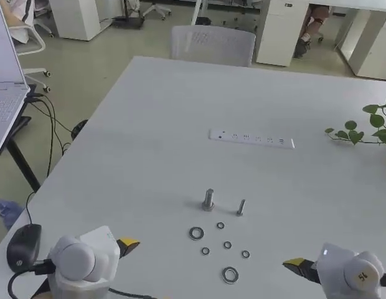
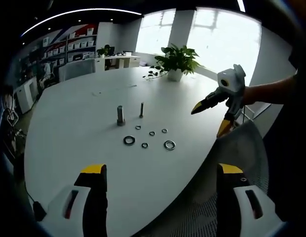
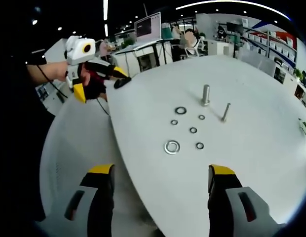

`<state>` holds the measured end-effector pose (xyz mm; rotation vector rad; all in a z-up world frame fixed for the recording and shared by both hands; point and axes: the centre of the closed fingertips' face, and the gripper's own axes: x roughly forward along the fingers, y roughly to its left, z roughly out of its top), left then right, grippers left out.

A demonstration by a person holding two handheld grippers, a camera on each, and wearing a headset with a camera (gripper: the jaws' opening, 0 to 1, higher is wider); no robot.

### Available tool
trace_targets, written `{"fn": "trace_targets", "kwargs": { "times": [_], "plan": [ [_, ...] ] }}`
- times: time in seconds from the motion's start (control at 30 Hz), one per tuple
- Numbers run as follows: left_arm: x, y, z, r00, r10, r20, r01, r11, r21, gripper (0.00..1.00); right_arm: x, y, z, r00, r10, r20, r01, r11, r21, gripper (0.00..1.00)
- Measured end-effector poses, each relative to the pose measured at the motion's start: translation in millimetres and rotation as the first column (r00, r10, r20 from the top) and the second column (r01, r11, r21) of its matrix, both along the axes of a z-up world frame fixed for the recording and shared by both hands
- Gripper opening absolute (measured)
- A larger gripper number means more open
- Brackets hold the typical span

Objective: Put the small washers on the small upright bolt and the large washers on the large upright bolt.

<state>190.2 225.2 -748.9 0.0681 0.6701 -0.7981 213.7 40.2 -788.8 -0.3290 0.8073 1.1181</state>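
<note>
Both grippers hang at the near edge of the table [image 1: 149, 124], well apart from the parts. From its own view the left gripper [image 2: 161, 170] has its jaws spread wide with nothing between them, and the right gripper [image 3: 161, 170] is likewise released and bare. Just beyond them the washers lie flat and loose on the tabletop. One large washer [image 1: 230, 275] lies closest to the edge, and another large washer [image 1: 196, 233] sits farther in, just in front of the large bolt [image 1: 208, 199]. Four small washers [image 1: 227, 245] are scattered between the two large ones, none touching another. The large bolt stands upright on its head, and the small bolt [image 1: 241, 207] stands upright just to its right. Neither bolt carries a washer. Past the bolts a white power strip [image 1: 251, 139] lies across the table, and a plant [image 1: 367, 128] reaches in from the right edge.
</note>
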Motion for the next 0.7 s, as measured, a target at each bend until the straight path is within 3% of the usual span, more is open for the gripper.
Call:
{"fn": "trace_targets", "kwargs": {
  "times": [0.13, 0.3, 0.43, 0.57, 0.7],
  "plan": [
    [-0.6, 2.2, -3.0, 1.0, 0.007, 0.002, -0.007, 1.0, -0.009, 0.93, 2.3, 7.0, -0.1, 1.0, 0.028, -0.009, -0.028, 1.0, -0.012, 0.77],
    [-3.2, 3.5, -13.8, 1.0, -0.007, 0.008, 0.007, 1.0, 0.02, 0.93, -0.1, 9.8, -6.2, 0.997, 0.079, -0.016, -0.08, 0.995, -0.058, 0.74],
    [-5.9, 0.4, -17.3, 1.0, -0.005, -0.004, 0.005, 1.0, -0.004, 0.93, -0.1, 13.1, -7.9, 0.994, 0.104, -0.026, -0.106, 0.991, -0.083, 0.7],
    [-8.7, -1.8, -15.9, 1.0, -0.01, 0.005, 0.01, 1.0, -0.008, 0.92, 5.6, 16.6, -7.7, 0.99, 0.14, 0.007, -0.138, 0.983, -0.12, 0.68],
    [-12.6, -3.0, -17.3, 1.0, -0.016, -0.01, 0.016, 1.0, -0.011, 0.92, 8.8, 22.5, -11.8, 0.985, 0.175, 0.0, -0.173, 0.975, -0.138, 0.62]
  ]
}}
